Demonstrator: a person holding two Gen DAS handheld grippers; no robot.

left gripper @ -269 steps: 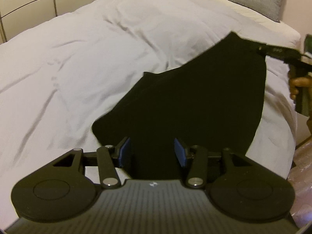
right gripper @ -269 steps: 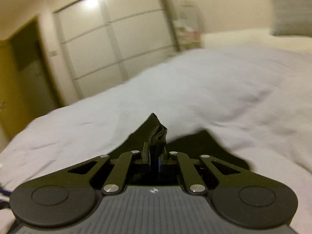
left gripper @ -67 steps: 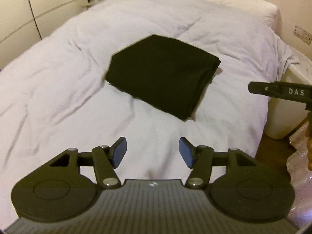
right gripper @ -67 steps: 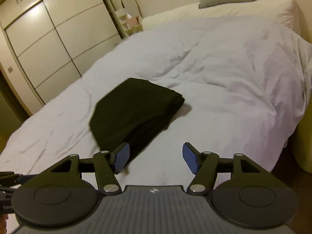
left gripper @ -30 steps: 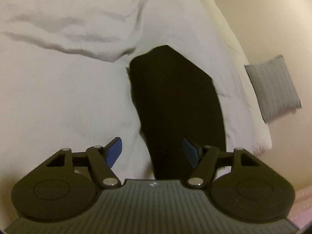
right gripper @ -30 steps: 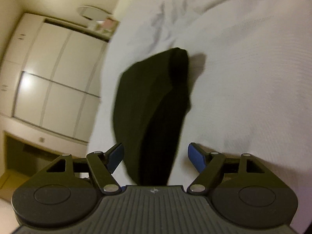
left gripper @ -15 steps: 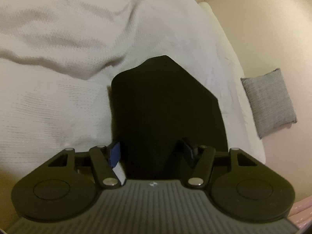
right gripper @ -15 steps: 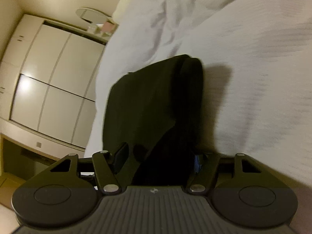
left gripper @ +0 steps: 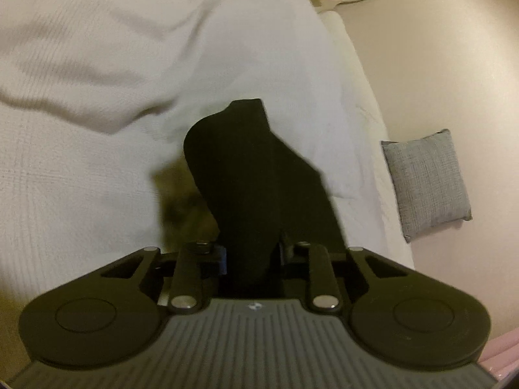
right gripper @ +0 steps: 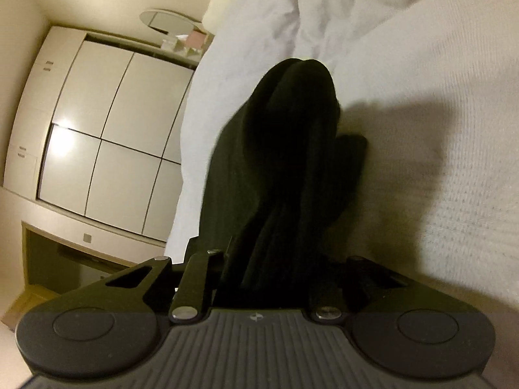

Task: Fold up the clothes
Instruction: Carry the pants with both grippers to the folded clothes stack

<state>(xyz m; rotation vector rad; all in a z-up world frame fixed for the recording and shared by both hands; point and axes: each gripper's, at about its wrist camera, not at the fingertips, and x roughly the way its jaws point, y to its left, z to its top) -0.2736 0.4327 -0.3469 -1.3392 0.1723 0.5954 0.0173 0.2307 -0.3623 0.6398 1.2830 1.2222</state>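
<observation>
Between both pairs of fingers sits the black garment [left gripper: 256, 175], bunched thick and running straight ahead from each gripper, its long axis along the line of the fingers. Left gripper [left gripper: 251, 256] is clamped on one end of it; right gripper [right gripper: 275, 269] is clamped on a fat wad of layers. Both are tipped steeply over the white bed [left gripper: 81, 129], garment partly raised.

A big bed with a white cover [left gripper: 97, 129] fills most of the room. A grey pillow [left gripper: 425, 183] sits at one end, by a plain cream wall [left gripper: 438, 48]. Tall white cupboard doors [right gripper: 107, 129] stand across the room, with a bright spot of light shining on them. An oval mirror [right gripper: 170, 21] stands near the cupboard.
</observation>
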